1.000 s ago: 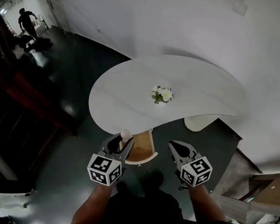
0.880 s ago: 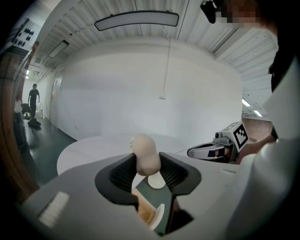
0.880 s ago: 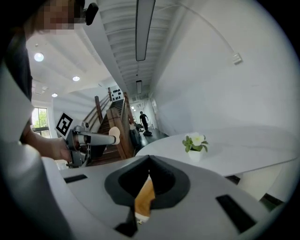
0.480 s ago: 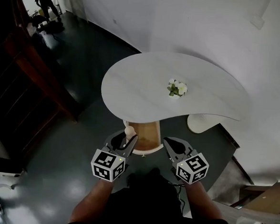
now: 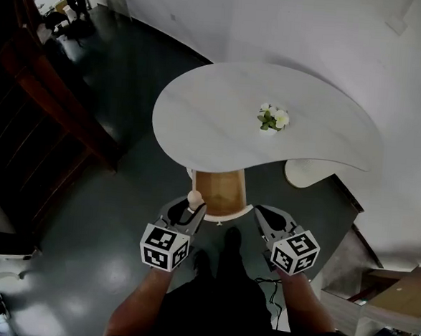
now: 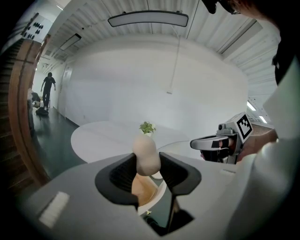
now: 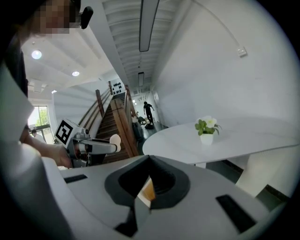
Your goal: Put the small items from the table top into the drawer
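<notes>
Hovering by drawer (image 5: 221, 193), left claw (image 5: 191, 207) grips beige object (image 5: 194, 197).

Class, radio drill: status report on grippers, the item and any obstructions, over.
Left gripper shut on beige rounded piece, near open drawer. Right gripper shut, empty. Nothing in the way; flower pot on table.

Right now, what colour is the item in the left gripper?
Pale beige item; left gripper view.
</notes>
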A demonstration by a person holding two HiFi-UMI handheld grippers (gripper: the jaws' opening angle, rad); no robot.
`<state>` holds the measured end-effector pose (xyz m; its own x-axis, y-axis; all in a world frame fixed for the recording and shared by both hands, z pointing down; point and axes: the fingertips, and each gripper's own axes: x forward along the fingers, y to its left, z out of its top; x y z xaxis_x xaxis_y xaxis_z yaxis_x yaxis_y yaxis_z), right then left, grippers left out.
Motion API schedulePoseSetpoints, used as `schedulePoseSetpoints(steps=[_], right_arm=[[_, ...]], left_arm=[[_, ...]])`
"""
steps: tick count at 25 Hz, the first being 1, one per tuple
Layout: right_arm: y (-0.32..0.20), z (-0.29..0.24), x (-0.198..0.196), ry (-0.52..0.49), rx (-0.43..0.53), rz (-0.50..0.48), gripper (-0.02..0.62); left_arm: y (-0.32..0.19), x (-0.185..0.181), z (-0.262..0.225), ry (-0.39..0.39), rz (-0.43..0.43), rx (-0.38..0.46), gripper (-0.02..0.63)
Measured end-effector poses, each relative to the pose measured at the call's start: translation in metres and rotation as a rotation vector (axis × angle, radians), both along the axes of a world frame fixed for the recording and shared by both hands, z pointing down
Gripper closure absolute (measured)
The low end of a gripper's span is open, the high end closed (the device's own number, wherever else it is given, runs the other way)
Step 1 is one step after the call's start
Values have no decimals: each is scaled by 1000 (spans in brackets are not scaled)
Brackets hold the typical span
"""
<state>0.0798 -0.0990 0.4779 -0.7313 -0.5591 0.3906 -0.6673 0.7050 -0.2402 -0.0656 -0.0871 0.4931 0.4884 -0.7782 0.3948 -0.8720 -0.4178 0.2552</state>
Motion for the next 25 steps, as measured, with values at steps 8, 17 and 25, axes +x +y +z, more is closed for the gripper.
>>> schedulePoseSetpoints(steps=[8, 17, 25], right_arm=[[-28, 43, 1, -21, -59, 1, 584], [-45, 89, 2, -15, -131, -1, 584], [-61, 118, -6, -2, -161, -21, 584]], left_arm=[[-21, 22, 50, -54, 46, -90, 448], [-36, 39, 107, -169, 157, -186, 446], [-51, 47, 157, -215, 216, -259, 446]])
